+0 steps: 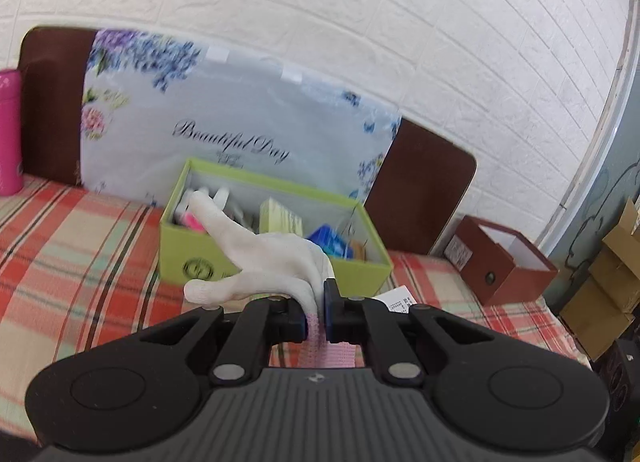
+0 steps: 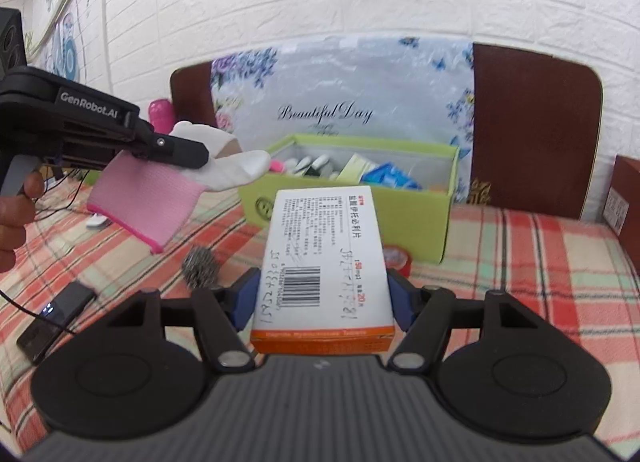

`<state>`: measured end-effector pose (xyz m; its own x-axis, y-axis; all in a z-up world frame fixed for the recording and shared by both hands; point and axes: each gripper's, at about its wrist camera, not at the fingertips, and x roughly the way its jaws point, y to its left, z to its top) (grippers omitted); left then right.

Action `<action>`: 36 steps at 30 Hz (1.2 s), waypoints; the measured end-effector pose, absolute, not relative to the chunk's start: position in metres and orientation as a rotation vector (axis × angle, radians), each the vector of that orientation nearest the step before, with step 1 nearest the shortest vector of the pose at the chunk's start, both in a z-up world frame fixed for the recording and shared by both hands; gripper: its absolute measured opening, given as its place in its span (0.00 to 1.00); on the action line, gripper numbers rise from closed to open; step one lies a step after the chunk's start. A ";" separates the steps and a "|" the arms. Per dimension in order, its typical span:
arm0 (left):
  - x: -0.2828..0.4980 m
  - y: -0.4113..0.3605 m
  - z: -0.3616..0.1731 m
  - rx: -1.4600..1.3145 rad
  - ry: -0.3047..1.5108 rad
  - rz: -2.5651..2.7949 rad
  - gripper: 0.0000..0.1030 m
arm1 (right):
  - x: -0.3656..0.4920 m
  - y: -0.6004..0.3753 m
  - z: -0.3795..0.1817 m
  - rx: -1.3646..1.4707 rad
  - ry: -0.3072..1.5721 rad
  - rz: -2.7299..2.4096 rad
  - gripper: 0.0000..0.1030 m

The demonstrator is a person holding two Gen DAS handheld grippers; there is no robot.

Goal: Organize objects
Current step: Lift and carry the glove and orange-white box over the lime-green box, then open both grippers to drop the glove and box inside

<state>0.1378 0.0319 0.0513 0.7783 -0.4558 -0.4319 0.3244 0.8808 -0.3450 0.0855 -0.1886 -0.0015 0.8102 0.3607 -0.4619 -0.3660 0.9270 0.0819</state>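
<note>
Left gripper (image 1: 316, 312) clenched on white glove (image 1: 264, 258); right gripper (image 2: 320, 298) grasping medicine box (image 2: 324, 258), near green box (image 2: 412, 214).

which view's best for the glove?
Right wrist: the glove shows side-on, pink cuff hanging, white fingers past the left gripper. Left wrist shows only its white fingers and a cuff strip between the shut jaws.
</note>
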 end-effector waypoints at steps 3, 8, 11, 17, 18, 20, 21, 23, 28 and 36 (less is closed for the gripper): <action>0.158 0.023 0.066 -0.252 0.501 -0.441 0.07 | 0.102 -0.192 0.006 -0.009 0.485 0.365 0.63; 0.205 0.016 0.084 -0.202 0.479 -0.432 0.07 | 0.142 -0.195 0.014 0.010 0.459 0.343 0.63; 0.237 0.019 0.087 -0.190 0.489 -0.417 0.07 | 0.171 -0.194 0.018 0.033 0.449 0.331 0.63; 0.288 0.021 0.075 -0.158 0.519 -0.389 0.07 | 0.226 -0.177 0.018 0.042 0.431 0.329 0.64; 0.295 0.021 0.070 -0.158 0.530 -0.387 0.07 | 0.235 -0.171 0.017 0.035 0.428 0.330 0.64; 0.309 0.021 0.059 -0.155 0.549 -0.378 0.07 | 0.248 -0.160 0.013 0.018 0.420 0.326 0.64; 0.314 0.022 0.053 -0.151 0.558 -0.373 0.07 | 0.256 -0.154 0.009 0.009 0.420 0.319 0.64; 0.325 0.023 0.038 -0.133 0.567 -0.348 0.10 | 0.272 -0.144 -0.004 -0.004 0.435 0.319 0.64; 0.326 0.041 0.005 -0.154 0.655 -0.218 0.75 | 0.279 -0.139 -0.036 -0.055 0.513 0.317 0.82; 0.285 0.052 0.013 -0.214 0.600 -0.189 0.75 | 0.250 -0.158 -0.034 0.010 0.468 0.270 0.97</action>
<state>0.2851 0.0517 0.0133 0.8091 -0.2377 -0.5375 0.1140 0.9607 -0.2533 0.2496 -0.1579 -0.0336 0.8577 0.2595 -0.4439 -0.2552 0.9643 0.0708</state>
